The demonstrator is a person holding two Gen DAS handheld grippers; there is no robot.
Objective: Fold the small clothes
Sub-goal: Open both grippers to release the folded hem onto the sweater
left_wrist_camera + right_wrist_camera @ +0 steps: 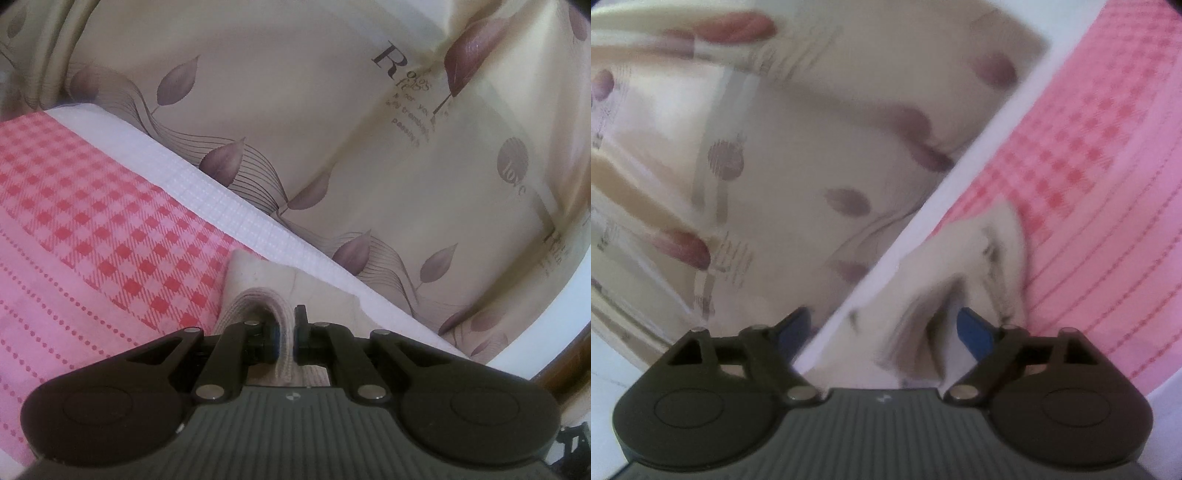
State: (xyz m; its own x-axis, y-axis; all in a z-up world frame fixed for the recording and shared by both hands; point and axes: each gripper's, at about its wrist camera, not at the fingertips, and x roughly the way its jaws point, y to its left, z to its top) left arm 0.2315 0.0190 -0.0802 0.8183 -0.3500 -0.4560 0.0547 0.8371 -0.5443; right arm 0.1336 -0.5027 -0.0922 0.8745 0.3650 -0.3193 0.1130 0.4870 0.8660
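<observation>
Between the fingers of our left gripper (pixel 286 334), closest to the lens, sits a ribbed pinkish band of fabric, arched up in a loop; the jaws are pressed together on it, pads tight vs. the cloth on both sides. That band belongs to the small cream garment (pixel 291 284), which lies bunched just past the fingertips, on the pink checked cloth (pixel 110 229) and right up against its white border strip (pixel 207 188). Further out, beyond the white strip, we see the cream leaf-print sheet (pixel 295 110) w/ dark lettering and purple-brown leaves filling the far half of the left wrist view.

On our right side the picture is motion-blurred, so detail is limited. Our right gripper (pixel 886 332) has its jaws spread wide apart, blue pads (pixel 973 332) showing, nothing clamped btwn them. Just ahead of and between the fingers lies the same cream garment (pixel 964 266), crumpled w/ folds standing up, resting across the edge where the white strip (pixel 923 229) meets the pink cloth (pixel 1108 184). We can't tell if either pad touches the fabric. Farther off to the left, the leaf-print sheet (pixel 794 140) again, smeared by blur.
</observation>
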